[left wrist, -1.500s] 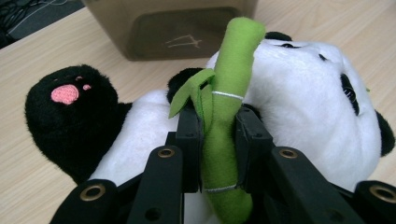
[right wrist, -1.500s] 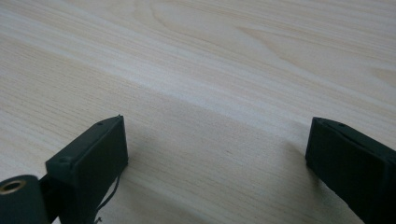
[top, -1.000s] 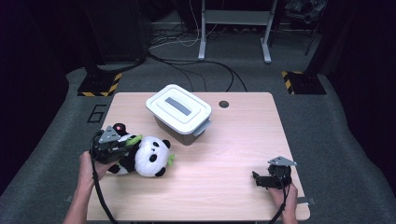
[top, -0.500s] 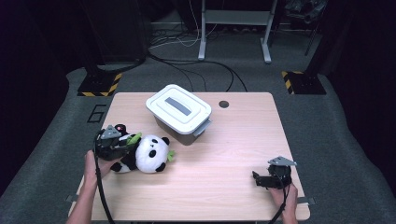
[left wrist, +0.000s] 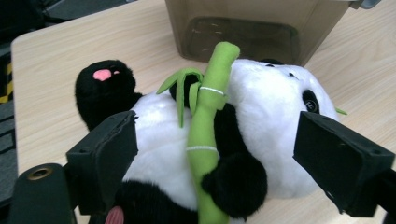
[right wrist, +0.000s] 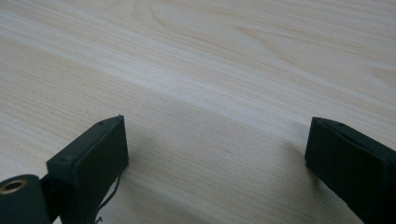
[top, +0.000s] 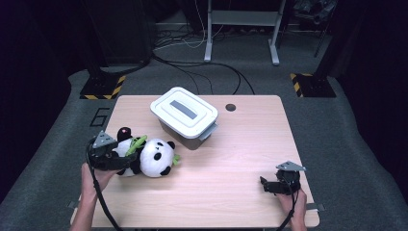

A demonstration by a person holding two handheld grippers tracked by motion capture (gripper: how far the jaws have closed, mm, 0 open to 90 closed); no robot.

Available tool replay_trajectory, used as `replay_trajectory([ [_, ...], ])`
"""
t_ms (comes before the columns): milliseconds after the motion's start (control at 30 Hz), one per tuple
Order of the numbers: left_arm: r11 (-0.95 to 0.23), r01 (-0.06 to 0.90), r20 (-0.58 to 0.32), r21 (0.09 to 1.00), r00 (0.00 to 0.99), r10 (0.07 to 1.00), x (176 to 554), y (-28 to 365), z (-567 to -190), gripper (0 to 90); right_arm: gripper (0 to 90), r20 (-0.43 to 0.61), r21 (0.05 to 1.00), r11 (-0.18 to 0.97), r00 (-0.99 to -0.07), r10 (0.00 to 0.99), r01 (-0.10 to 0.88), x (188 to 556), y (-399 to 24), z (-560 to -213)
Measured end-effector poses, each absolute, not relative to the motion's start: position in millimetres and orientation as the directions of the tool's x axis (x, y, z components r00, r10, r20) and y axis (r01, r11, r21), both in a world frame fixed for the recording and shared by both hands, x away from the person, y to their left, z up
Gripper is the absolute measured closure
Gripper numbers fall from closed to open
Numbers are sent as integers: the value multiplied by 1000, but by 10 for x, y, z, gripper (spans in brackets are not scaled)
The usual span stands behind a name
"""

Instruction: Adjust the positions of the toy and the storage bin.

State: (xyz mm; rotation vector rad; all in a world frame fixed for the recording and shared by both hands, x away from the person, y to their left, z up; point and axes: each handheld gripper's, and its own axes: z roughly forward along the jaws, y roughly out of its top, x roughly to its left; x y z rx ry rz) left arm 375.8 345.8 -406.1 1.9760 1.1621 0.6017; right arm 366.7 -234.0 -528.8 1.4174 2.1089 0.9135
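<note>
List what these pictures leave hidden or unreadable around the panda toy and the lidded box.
- Box contents: in the high view the white lid covers them; in the left gripper view the top edge cuts the box off.
- Panda toy far side and underside: turned away in the left gripper view.
- Panda's lower body: in the high view the left gripper covers it.
- Dark round spot on the table: too small to identify.

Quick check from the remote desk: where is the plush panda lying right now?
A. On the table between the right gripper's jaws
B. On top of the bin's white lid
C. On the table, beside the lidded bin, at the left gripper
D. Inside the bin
C: the high view shows the plush panda lying on the table next to the lidded bin, with the left gripper at it, jaws spread around its body.
</note>
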Motion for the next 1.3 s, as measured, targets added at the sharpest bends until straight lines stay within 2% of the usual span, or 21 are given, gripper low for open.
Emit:
replay_trajectory([
  [333, -269, 499, 36, 824, 426, 904, 3429, 3577, -4105, 40, 53, 5, 728, 256, -378, 926, 636, 3668, -2338, -5289],
  [633, -233, 507, 47, 830, 353, 934, 3149, 3731, -4344, 0, 50, 11, 727, 248, -372, 928, 640, 3668, -2330, -5288],
  [933, -165, 637, -46, 753, 301, 953, 3212, 3902, -5006, 0, 49, 4, 727, 249, -366, 930, 640, 3668, -2324, -5288],
  [1167, -189, 685, -34, 704, 298, 954, 3322, 3895, -5276, 0, 49, 5, 726, 245, -361, 933, 642, 3670, -2320, -5286],
  [1200, -200, 669, -9, 716, 295, 956, 3325, 3874, -5316, 0, 49, 3, 724, 247, -362, 932, 644, 3673, -2320, -5284],
  [1300, -198, 661, -6, 724, 294, 956, 3325, 3874, -5324, 0, 47, 5, 723, 244, -359, 933, 646, 3676, -2315, -5280],
])
